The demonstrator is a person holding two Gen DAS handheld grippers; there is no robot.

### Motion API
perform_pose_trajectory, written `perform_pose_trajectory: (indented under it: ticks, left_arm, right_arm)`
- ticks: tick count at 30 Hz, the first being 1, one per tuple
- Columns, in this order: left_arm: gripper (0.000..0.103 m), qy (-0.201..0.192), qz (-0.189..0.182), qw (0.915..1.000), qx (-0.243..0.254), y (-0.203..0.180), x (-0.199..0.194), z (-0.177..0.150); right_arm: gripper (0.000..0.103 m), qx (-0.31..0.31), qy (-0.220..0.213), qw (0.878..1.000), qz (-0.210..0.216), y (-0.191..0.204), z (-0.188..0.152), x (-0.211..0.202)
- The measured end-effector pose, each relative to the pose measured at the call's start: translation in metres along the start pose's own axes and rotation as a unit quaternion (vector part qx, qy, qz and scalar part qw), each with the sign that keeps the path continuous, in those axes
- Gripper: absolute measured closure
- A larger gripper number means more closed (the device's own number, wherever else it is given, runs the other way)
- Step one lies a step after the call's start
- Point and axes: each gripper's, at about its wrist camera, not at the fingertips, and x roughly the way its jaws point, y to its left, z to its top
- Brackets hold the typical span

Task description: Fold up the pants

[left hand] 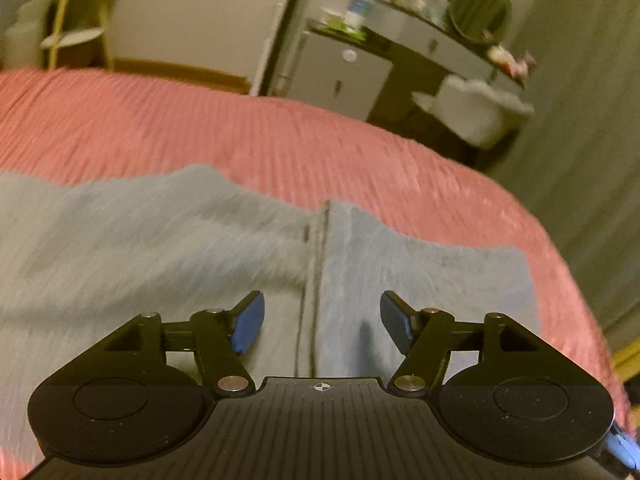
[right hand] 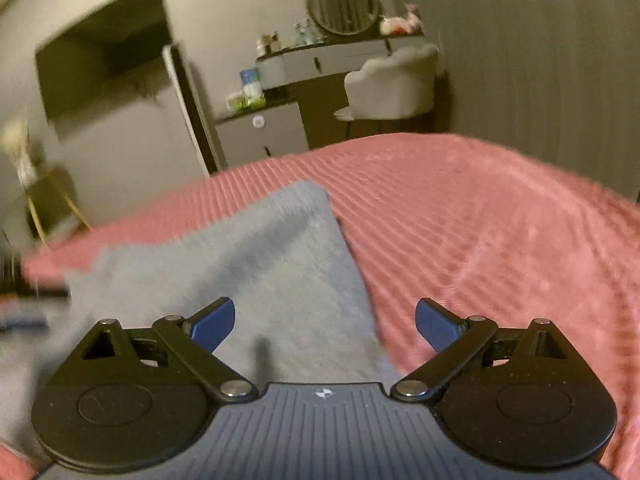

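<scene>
Grey pants (left hand: 168, 264) spread on a pink bed (left hand: 280, 140), filling the lower left and centre of the left wrist view, a seam running down the middle. In the right wrist view, same pants (right hand: 248, 280) at lower left, one corner reaching toward frame centre, pink bed (right hand: 500, 232) to the right.

No container with visible contents; small bottles and jars on the far worktop (right hand: 340, 46), too blurred to count.

Left tongs (left hand: 322, 318) apart, blue pads (left hand: 250, 326) clear of the cloth, nothing between them; hanging above the seam. Right tongs (right hand: 325, 326) also apart, wide, nothing clamped; left pad (right hand: 214, 324) over grey cloth, right pad over pink bedding.

Counted: one pants, one bed, two tongs, two blue pads on each. Upper right of both views: one round mirror (right hand: 343, 3) and one pale chair (right hand: 390, 82).
</scene>
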Motion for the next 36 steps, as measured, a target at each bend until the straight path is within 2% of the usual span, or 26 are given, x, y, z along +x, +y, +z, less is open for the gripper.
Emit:
perform_pose_trajectory:
  ticks: [1, 3, 5, 8, 13, 16, 18, 22, 25, 28, 30, 32, 35, 36]
  left_arm:
    - [0.043, -0.002, -0.006, 0.9999, 0.009, -0.002, 0.006, 0.005]
    - [0.045, -0.011, -0.015, 0.9997, 0.019, -0.002, 0.019, 0.015]
    - [0.047, -0.008, -0.012, 0.9997, 0.020, 0.003, 0.032, 0.024]
    - [0.057, 0.027, -0.019, 0.9994, 0.006, 0.014, 0.058, 0.034]
    - [0.057, 0.065, -0.059, 0.9959, -0.020, 0.024, 0.086, 0.039]
    - [0.074, 0.069, -0.075, 0.9933, -0.055, 0.028, 0.093, 0.043]
    - [0.080, 0.060, -0.062, 0.9955, -0.040, 0.023, 0.089, 0.043]
    - [0.085, 0.016, 0.004, 0.9996, 0.024, -0.003, 0.073, 0.045]
    - [0.086, -0.040, 0.043, 0.9959, 0.069, -0.021, 0.052, 0.043]
    - [0.083, -0.048, 0.066, 0.9931, 0.085, -0.019, 0.051, 0.031]
    - [0.074, -0.006, 0.095, 0.9912, 0.091, -0.013, 0.073, 0.024]
    - [0.066, -0.026, 0.100, 0.9902, 0.093, -0.014, 0.063, 0.021]
    - [0.059, -0.071, 0.108, 0.9877, 0.088, -0.018, 0.027, 0.023]
    - [0.055, -0.085, 0.098, 0.9881, 0.082, -0.019, 0.014, 0.024]
  right_arm:
    - [0.003, -0.010, 0.007, 1.000, 0.001, 0.002, 0.000, 0.004]
    - [0.001, -0.007, 0.027, 1.000, 0.014, 0.002, 0.000, 0.014]
    - [0.001, 0.002, 0.039, 0.999, 0.009, -0.002, 0.000, 0.024]
    - [0.000, 0.020, 0.056, 0.998, 0.011, -0.007, -0.002, 0.037]
    - [0.000, 0.019, 0.054, 0.998, 0.020, -0.009, -0.003, 0.043]
    - [0.000, 0.014, 0.054, 0.998, 0.020, -0.007, -0.003, 0.043]
    - [0.000, 0.015, 0.053, 0.998, 0.019, -0.006, -0.003, 0.043]
    - [0.000, 0.015, 0.045, 0.999, 0.017, -0.007, -0.004, 0.037]
    - [0.000, 0.007, 0.026, 1.000, 0.009, -0.006, -0.005, 0.029]
    - [0.000, -0.007, 0.029, 1.000, -0.002, -0.004, -0.006, 0.032]
    - [0.000, -0.023, 0.052, 0.998, -0.011, 0.000, -0.010, 0.039]
    - [0.000, -0.028, 0.050, 0.998, -0.011, 0.002, -0.008, 0.038]
    - [0.000, -0.005, 0.036, 0.999, -0.004, -0.004, -0.005, 0.032]
    - [0.000, 0.008, 0.031, 0.999, -0.002, -0.008, -0.003, 0.031]
